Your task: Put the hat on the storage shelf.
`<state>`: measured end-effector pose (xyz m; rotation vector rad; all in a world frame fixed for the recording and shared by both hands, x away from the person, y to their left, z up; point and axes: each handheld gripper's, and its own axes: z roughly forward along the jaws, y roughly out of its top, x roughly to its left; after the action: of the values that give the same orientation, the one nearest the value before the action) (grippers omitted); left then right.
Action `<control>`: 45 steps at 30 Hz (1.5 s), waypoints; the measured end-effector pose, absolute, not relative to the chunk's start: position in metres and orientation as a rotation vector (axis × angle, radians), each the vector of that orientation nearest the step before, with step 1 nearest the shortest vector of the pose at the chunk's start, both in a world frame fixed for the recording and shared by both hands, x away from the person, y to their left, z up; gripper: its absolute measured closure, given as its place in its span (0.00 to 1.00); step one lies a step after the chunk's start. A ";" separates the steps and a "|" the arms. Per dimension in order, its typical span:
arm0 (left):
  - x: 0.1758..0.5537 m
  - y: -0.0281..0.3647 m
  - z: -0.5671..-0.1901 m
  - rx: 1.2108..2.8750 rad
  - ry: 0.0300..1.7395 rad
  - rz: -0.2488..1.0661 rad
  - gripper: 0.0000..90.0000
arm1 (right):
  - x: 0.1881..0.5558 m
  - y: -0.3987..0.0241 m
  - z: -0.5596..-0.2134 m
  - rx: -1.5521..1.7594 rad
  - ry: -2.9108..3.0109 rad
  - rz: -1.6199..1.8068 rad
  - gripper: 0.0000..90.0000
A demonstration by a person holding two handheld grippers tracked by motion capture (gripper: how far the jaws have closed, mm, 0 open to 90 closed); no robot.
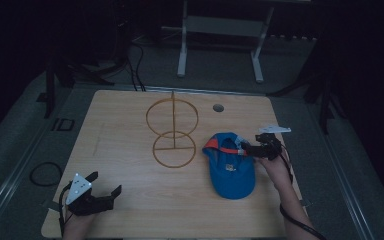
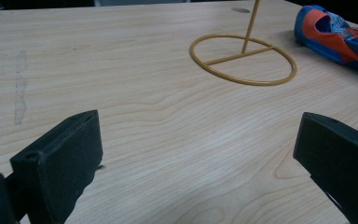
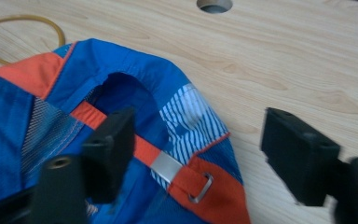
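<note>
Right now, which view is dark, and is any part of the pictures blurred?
High view: dim, the room around the table nearly black. Right gripper view: bright, its own jaws soft and out of focus, the blue cap sharper. Left gripper view: evenly lit, clear wood grain.

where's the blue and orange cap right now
In the high view the blue and orange fabric cap lies on the right part of the wooden table, just right of the yellow wire stand, with the right tongs at its strap.
</note>
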<state>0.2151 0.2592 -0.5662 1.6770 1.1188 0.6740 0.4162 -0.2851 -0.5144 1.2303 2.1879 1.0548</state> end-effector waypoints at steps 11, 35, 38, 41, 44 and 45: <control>0.216 0.257 -0.568 1.700 1.109 0.655 0.02 | 0.442 -0.262 -0.539 1.242 2.224 0.918 0.31; 0.216 0.254 -0.568 1.722 1.101 0.654 0.02 | 0.436 -0.241 -0.557 1.124 2.306 0.854 0.91; 0.216 0.254 -0.568 1.725 1.101 0.654 0.02 | 0.434 -0.242 -0.556 1.149 2.283 0.865 0.93; 0.217 0.253 -0.568 1.733 1.099 0.650 0.02 | 0.431 -0.244 -0.552 1.174 2.250 0.895 0.94; 0.217 0.253 -0.568 1.730 1.099 0.655 0.02 | 0.428 -0.247 -0.545 1.180 2.228 0.918 0.94; 0.216 0.253 -0.567 1.726 1.103 0.658 0.02 | 0.427 -0.249 -0.542 1.184 2.228 0.926 0.94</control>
<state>0.2165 0.2530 -0.5672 1.7260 1.1035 0.6582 0.4271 -0.2488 -0.5416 1.1841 2.2284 0.9257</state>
